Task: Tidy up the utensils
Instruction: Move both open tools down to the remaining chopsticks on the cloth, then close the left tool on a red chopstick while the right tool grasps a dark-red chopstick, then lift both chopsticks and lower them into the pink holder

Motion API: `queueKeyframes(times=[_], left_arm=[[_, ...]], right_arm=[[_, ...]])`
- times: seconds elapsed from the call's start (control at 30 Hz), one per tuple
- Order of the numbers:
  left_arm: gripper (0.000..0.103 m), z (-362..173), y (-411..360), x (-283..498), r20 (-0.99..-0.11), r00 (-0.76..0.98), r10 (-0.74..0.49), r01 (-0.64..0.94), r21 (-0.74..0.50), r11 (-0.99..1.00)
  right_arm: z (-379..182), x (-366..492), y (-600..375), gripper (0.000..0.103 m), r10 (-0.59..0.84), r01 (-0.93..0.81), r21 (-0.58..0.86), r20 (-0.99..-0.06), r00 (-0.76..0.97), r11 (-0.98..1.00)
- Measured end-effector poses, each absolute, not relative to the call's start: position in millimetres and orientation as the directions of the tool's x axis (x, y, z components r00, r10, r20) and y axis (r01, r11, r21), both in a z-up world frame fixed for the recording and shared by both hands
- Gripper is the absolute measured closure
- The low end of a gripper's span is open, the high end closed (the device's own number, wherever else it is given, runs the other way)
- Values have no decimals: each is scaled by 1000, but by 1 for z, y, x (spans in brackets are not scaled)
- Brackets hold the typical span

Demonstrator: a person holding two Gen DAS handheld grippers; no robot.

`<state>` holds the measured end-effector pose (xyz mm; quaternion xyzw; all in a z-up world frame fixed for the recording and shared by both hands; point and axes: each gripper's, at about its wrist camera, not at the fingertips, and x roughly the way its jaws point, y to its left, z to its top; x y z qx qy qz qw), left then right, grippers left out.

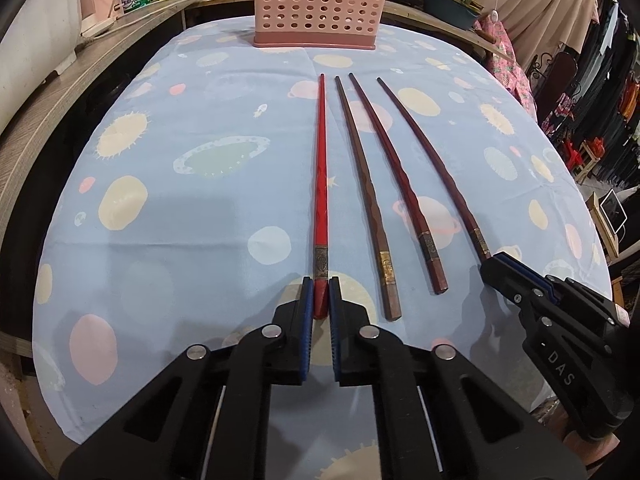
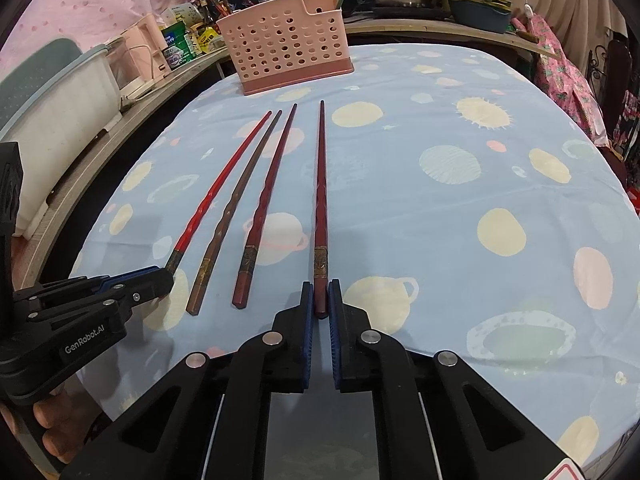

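Observation:
Several chopsticks lie side by side on the blue planet-print tablecloth (image 1: pixel 180 208), tips toward a pink perforated utensil basket (image 1: pixel 318 4) at the far edge. My left gripper (image 1: pixel 321 294) is shut on the near end of the bright red chopstick (image 1: pixel 321 176), the leftmost one. My right gripper (image 2: pixel 321 298) is shut on the near end of the dark red chopstick (image 2: pixel 321 200), the rightmost one. A brown chopstick (image 1: pixel 362 192) and another dark red chopstick (image 1: pixel 394 176) lie between them, untouched. The basket (image 2: pixel 286 50) also shows in the right wrist view.
A wooden shelf (image 1: pixel 60 92) runs along the left with a white tub (image 1: pixel 36 32), jars and bottles. Pots and a green basin (image 2: pixel 478 10) stand behind the table. Hanging clothes (image 1: pixel 600 100) fill the right side.

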<state>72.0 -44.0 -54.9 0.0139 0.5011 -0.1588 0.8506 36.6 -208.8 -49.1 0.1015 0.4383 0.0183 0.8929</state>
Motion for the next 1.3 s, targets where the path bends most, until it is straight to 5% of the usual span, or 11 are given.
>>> queueKeyframes(times=[0.7,1.3], left_arm=[[96,50,-18,77,-743,592,-312,256,-194,947],[96,169,-18,177,-594,740,-314,239,-204,949]], right_arm=[[67,38,-232,96,88,51,218,-581,809,975],[173,126,-257,96,104,12,274,-402,910,962]])
